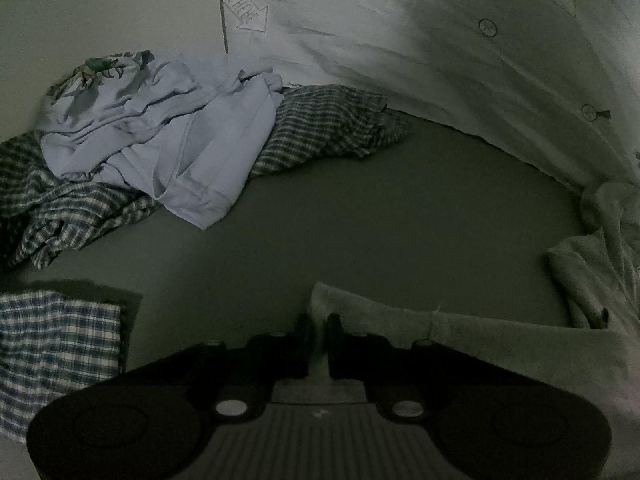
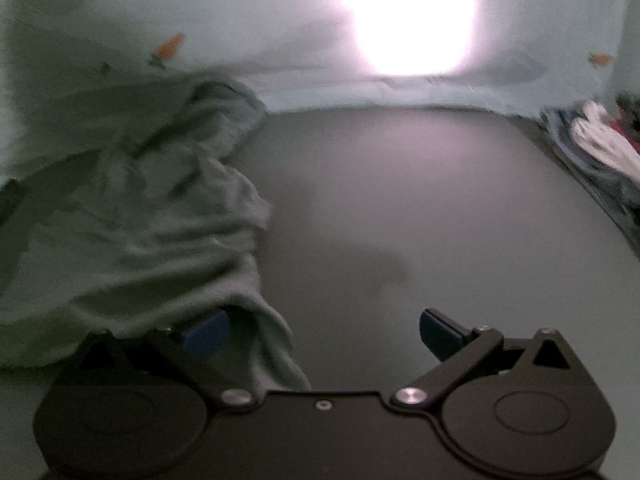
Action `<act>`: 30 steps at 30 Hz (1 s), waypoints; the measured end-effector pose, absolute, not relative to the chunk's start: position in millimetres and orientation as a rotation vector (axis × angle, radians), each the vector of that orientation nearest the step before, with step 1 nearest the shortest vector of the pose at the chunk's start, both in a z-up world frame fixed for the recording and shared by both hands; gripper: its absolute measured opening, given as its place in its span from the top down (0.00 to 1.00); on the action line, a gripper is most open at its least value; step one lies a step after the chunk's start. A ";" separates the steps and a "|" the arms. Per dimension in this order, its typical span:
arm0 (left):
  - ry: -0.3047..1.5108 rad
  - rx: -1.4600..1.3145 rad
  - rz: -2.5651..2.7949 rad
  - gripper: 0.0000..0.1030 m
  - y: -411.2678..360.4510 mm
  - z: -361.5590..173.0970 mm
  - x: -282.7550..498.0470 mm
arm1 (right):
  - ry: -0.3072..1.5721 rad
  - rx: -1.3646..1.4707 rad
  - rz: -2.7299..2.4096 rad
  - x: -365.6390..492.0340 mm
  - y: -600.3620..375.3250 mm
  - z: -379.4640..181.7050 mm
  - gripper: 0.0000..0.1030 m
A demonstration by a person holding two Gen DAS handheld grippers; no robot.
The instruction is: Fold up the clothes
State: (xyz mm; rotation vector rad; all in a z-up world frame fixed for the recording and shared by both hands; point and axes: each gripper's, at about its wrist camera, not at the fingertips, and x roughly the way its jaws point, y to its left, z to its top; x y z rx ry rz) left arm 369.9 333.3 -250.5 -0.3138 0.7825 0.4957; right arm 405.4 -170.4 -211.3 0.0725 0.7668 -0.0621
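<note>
A pale green, towel-like garment (image 1: 500,356) lies across the dark table (image 1: 360,220) from the lower middle to the right edge of the left wrist view. My left gripper (image 1: 319,338) is shut on its near left corner, and a sliver of cloth shows between the dark fingers. In the right wrist view the same garment (image 2: 132,220) is bunched up on the left. Its edge drapes over the left blue pad (image 2: 206,330) of my right gripper (image 2: 320,330). That gripper is wide open, its right pad (image 2: 438,330) bare over the table (image 2: 400,200).
A light blue garment (image 1: 160,132) lies on a crumpled plaid shirt (image 1: 320,128) at the back left. A folded plaid cloth (image 1: 56,344) sits near left. A white sheet (image 1: 460,60) with buttons hangs behind. More clothes (image 2: 600,144) are piled at the far right, and a bright glare (image 2: 408,16) fills the back.
</note>
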 end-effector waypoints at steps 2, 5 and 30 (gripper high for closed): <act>0.784 -0.299 0.498 0.90 331.6 -250.9 370.4 | 0.738 0.089 -0.018 411.0 -166.7 -204.4 0.06; 0.783 -0.304 0.510 0.89 330.8 -251.1 370.1 | 0.716 0.169 0.053 422.5 -165.2 -200.6 0.19; 0.829 -0.366 0.560 0.87 332.5 -247.1 380.4 | 0.842 0.276 0.138 513.9 -162.1 -241.4 0.69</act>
